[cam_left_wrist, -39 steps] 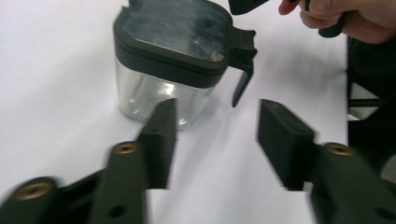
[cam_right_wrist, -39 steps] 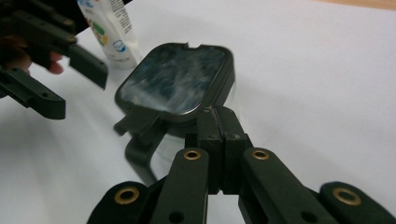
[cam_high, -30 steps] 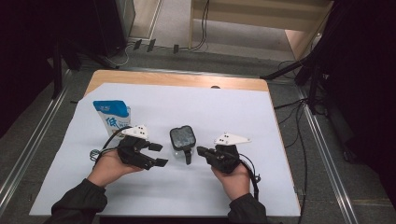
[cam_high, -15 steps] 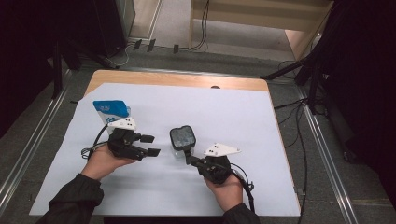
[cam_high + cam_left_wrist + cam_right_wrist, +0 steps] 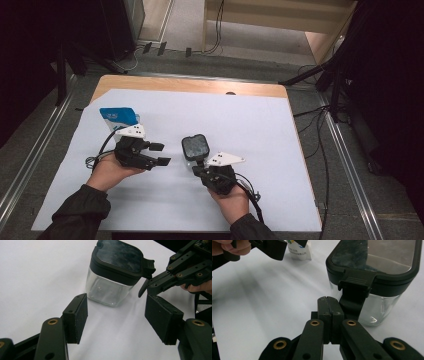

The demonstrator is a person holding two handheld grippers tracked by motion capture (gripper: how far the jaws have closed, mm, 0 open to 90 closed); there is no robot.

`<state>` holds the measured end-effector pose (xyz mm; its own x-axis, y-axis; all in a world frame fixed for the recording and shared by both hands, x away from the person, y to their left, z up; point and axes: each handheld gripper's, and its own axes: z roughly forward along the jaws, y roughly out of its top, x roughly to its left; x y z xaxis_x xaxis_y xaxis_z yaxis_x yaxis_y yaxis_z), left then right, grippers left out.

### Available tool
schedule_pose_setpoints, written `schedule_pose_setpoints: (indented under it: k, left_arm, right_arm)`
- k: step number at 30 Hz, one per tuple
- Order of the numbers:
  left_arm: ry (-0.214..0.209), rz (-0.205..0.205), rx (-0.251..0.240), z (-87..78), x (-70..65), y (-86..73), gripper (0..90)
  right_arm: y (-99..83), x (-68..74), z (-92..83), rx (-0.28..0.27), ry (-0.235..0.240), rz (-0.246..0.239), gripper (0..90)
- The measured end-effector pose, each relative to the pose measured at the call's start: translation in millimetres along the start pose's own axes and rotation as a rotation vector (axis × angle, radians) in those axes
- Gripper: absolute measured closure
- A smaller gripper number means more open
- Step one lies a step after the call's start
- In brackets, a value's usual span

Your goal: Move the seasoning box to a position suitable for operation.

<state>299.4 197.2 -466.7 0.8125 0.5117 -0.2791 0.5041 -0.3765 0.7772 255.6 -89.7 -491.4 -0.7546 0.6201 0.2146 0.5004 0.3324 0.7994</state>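
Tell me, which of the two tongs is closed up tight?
The right tongs, at the latch of the clear jar with the black lid: their jaws meet. The left tongs stand apart with nothing between them.

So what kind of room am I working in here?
Probably a lab or recording setup, not a home: a table covered with plain white sheet, metal rails along both sides on the floor, and loose cables trailing behind.

The jar [image 5: 195,148] stands between the left gripper [image 5: 159,154] and right gripper [image 5: 199,167].
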Motion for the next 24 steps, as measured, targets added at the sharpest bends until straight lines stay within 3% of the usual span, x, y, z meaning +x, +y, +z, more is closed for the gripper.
schedule_pose_setpoints:
  k: [7, 24]
  left_arm:
    - [0.001, -0.007, -0.006, -2.4, -0.7, -0.7, 36.0]
    - [0.014, -0.015, 0.003, 4.8, -1.8, -0.6, 35.9]
  right_arm:
    - [0.5, 2.1, 2.2, 0.003, -0.002, -0.005, 90.0]
    - [-1.3, -12.9, -12.5, 0.010, -0.026, 0.019, 90.0]
